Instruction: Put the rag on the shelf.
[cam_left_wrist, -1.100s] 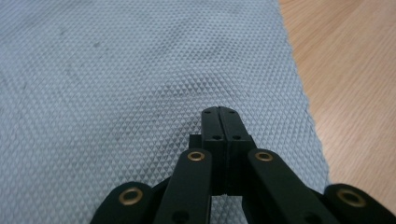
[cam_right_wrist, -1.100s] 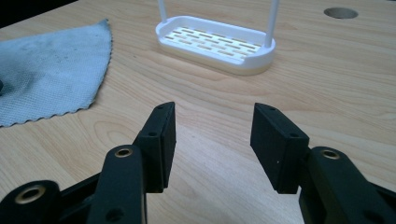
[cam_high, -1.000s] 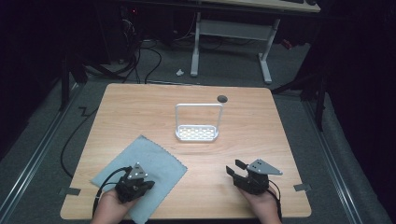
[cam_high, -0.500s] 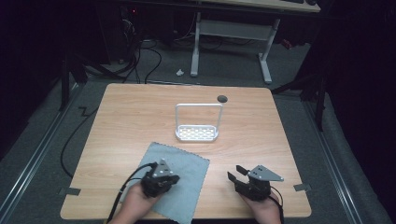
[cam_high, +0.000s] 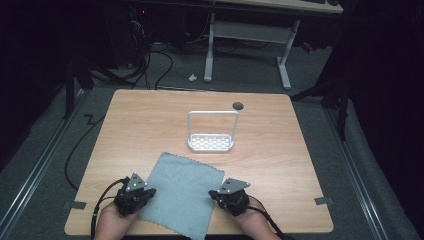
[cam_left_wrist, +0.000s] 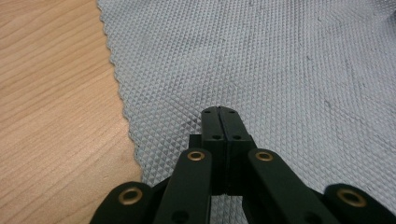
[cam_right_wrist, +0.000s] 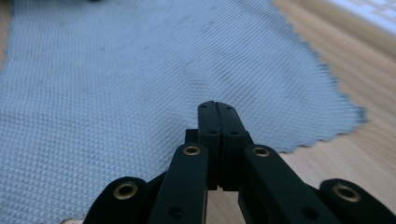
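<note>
A grey textured cloth (cam_high: 182, 192) lies flat on the wooden table (cam_high: 150, 120) near its front edge. My left gripper (cam_high: 149, 192) sits at the cloth's left edge, its jaws pressed together on the fabric (cam_left_wrist: 280, 70) after closing just now; in the left gripper view the tips (cam_left_wrist: 218, 111) meet just inside the zigzag edge. My right gripper (cam_high: 215, 194) is at the cloth's right corner, and its jaws have just closed. In the right gripper view the tips (cam_right_wrist: 217, 105) meet on the cloth (cam_right_wrist: 116, 84) beside that corner.
A small white rack (cam_high: 211, 135) with a perforated base and a tall wire handle stands at the table's middle, beyond the cloth. A round hole (cam_high: 238, 106) sits in the tabletop behind it. A white desk frame and cables lie on the floor farther back.
The cloth has slid right from the front left and now lies spread out. The left gripper went right, then back left. The right gripper moved left to the cloth's corner and shut.
</note>
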